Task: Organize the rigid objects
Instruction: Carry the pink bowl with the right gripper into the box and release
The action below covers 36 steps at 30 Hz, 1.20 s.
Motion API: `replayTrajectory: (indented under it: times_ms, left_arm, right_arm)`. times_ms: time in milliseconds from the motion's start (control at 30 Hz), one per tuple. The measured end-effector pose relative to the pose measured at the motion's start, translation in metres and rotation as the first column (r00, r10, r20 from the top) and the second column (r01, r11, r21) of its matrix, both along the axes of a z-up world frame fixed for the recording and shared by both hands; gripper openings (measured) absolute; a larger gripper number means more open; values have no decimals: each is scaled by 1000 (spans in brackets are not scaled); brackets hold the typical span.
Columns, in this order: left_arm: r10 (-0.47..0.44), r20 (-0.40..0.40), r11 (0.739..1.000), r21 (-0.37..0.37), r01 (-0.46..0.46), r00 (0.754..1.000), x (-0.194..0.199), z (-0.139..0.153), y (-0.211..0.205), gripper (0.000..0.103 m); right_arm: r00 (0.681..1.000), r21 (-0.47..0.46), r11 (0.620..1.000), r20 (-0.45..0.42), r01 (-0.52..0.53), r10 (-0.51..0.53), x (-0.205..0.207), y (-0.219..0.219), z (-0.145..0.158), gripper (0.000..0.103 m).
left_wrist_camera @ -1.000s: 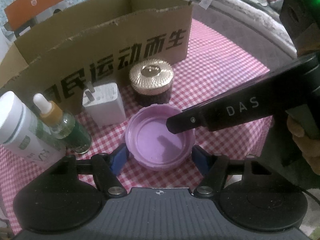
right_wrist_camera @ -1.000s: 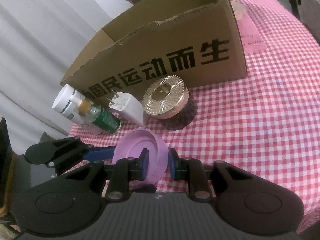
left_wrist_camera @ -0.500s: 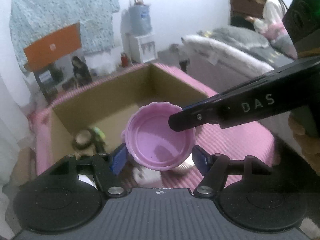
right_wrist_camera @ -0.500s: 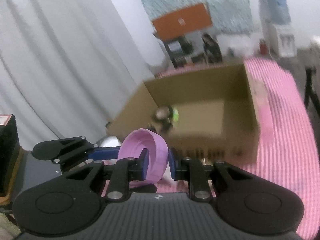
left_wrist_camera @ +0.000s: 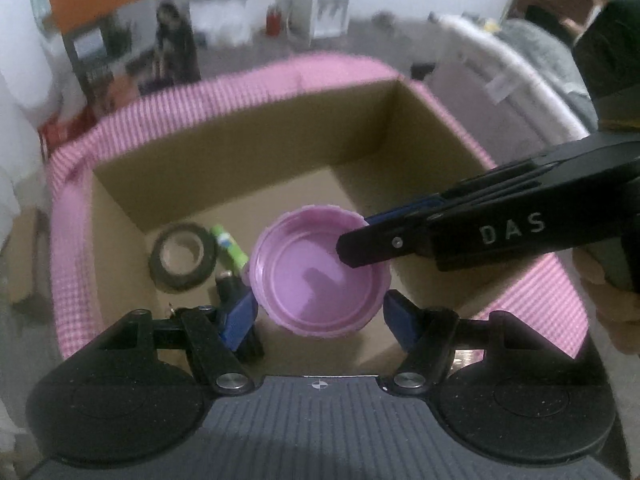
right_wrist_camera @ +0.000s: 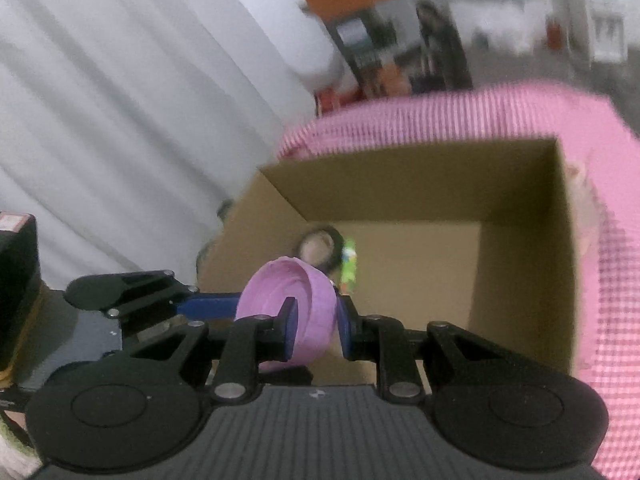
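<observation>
Now I hold pink lid (left_wrist_camera: 320, 276) over cardboard box (left_wrist_camera: 240, 152): right gripper (right_wrist_camera: 316, 320) pinching its rim, left gripper (left_wrist_camera: 320, 312) straddling it, contact unclear; tape roll (left_wrist_camera: 183, 256), green tube (left_wrist_camera: 231, 247) already inside beyond fingertips; release left.

Smooth plastic lid (left_wrist_camera: 320, 276), matt cardboard box (left_wrist_camera: 240, 152)
</observation>
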<state>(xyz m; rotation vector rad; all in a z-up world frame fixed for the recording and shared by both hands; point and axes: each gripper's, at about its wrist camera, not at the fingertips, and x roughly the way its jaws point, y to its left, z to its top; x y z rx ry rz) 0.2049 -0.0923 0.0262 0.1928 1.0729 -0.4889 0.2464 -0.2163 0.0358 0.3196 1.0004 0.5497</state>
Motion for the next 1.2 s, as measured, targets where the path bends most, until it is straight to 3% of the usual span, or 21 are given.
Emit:
replayTrajectory:
  times_ms: [167,400,667,800,933,1067,1200]
  left_arm:
    - [7,-107,998,55,-1,994,22,-26,-5,69]
    - [28,-217,996,84,-10,976,44,-50,-10,69]
    - [48,-259,995,95,-23,965,49,-56,-9,72]
    - [54,-226,995,94,-33,973,44,-48,-6,72]
    - [57,-160,995,85,-44,986,32,-28,-1,72]
    - [43,-35,995,87,-40,998,7,2,2,73]
    - [4,88,998,68,-10,996,-29,32,4,75]
  right_arm:
    - [991,-34,999,-131,-34,29,34,7,-38,23]
    - [973,-90,993,-225,-75,53,61,18,-66,23]
    - [955,-139,984,-289,-111,67,65,29,-82,26]
    - [958,-132,987,-280,-95,55,65,30,-84,26]
    - [977,-93,994,-212,-51,30,51,19,-66,26]
    - [994,-8,1000,-110,13,-14,21,-4,-33,26]
    - [998,115,991,-13,66,-65,-30,-37,2,26]
